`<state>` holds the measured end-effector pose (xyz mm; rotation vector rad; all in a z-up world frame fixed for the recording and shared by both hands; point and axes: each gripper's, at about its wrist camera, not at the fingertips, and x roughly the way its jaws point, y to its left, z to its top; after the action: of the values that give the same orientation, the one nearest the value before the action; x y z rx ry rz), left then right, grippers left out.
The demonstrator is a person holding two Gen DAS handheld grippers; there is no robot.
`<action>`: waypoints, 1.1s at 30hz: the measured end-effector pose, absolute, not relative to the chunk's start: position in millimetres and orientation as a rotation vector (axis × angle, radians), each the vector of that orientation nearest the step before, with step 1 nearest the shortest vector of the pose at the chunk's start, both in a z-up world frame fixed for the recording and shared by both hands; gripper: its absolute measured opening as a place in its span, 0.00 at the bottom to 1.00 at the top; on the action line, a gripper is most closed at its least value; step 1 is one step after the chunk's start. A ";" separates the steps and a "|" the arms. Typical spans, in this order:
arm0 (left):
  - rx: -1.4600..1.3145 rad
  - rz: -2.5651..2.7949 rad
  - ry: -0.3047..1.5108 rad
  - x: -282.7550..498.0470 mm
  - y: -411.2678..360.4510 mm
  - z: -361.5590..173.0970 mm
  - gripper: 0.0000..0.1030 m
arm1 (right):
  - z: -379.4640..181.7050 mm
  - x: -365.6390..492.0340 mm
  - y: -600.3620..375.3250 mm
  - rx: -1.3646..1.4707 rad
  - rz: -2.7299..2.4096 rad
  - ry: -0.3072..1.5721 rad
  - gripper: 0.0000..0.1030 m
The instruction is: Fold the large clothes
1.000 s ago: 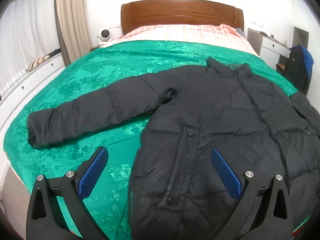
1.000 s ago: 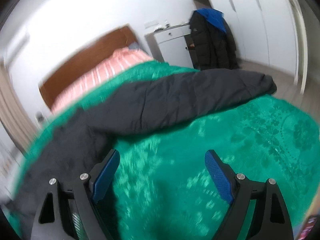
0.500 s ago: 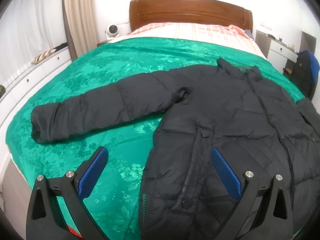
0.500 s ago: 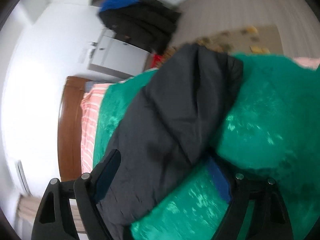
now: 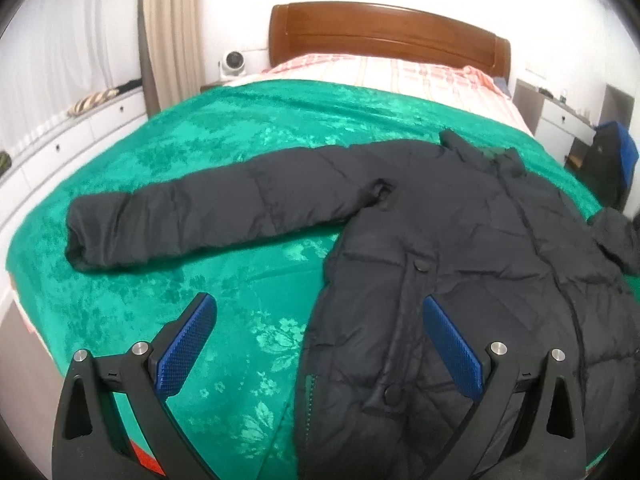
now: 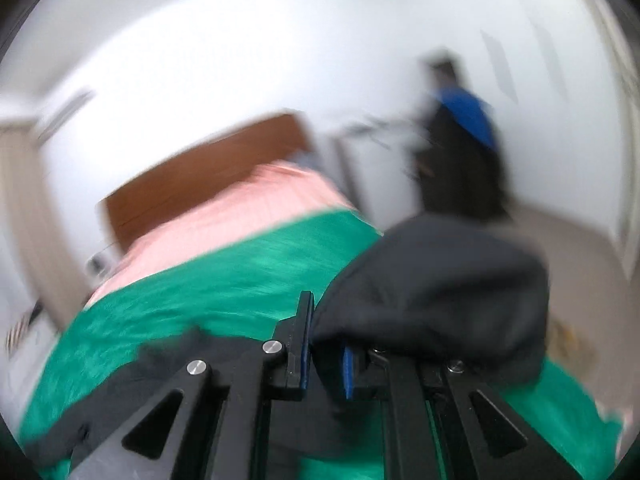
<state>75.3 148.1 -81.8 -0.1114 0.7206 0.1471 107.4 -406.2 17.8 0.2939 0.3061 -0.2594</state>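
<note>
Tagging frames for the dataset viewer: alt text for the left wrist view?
A black puffer jacket lies flat on a green bedspread, one sleeve stretched out to the left. The open left gripper hovers over the jacket's lower edge, holding nothing. A wooden headboard stands behind.

The right gripper [image 6: 326,354] has its blue-padded fingers [image 6: 305,344] drawn close together, pinching a fold of the black jacket [image 6: 432,280]. The bunched cloth rises in a dark mound above and right of the gripper. Beneath it lies the green bedspread [image 6: 224,280], with a pink striped sheet [image 6: 248,208] and brown headboard [image 6: 200,172] beyond. The picture is blurred. A dark garment with a blue part [image 6: 464,160] hangs by the white wall at right.
</note>
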 end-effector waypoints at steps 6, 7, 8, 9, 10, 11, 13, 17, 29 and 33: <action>-0.183 0.165 0.723 67.6 166.3 -88.1 0.99 | 41.4 189.5 -188.0 0.057 0.052 0.327 0.16; -0.195 0.170 0.728 66.8 169.6 -90.2 0.99 | 32.9 197.8 -164.4 0.043 0.080 0.350 0.41; -0.208 0.176 0.736 66.3 172.8 -93.3 0.99 | 17.0 213.1 -135.1 0.028 0.126 0.410 0.89; -0.218 0.182 0.743 66.0 174.9 -95.8 0.99 | -6.3 228.6 -104.6 0.030 0.183 0.501 1.00; -0.230 0.184 0.753 65.6 176.5 -98.7 0.99 | -25.3 234.1 -85.2 0.045 0.227 0.550 0.95; -0.236 0.185 0.760 64.8 177.2 -101.0 0.99 | -49.3 236.5 -65.9 0.060 0.272 0.612 0.94; -0.220 0.180 0.758 60.4 175.0 -101.5 0.99 | -81.8 222.5 -41.9 0.066 0.321 0.682 0.94; -0.164 0.174 0.725 53.5 166.6 -96.8 0.99 | -115.5 153.2 -39.7 -0.005 0.374 0.664 0.94; -0.084 0.084 0.707 60.9 107.3 -76.9 0.99 | -138.7 14.4 -158.3 -0.013 0.104 0.555 0.95; -0.042 0.066 0.717 69.7 89.6 -76.2 0.99 | -146.9 16.6 -184.9 0.053 0.050 0.575 0.96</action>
<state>69.7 89.6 -76.2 -0.0424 0.7170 0.0663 16.6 -184.9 -146.9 0.0528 0.5746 0.0502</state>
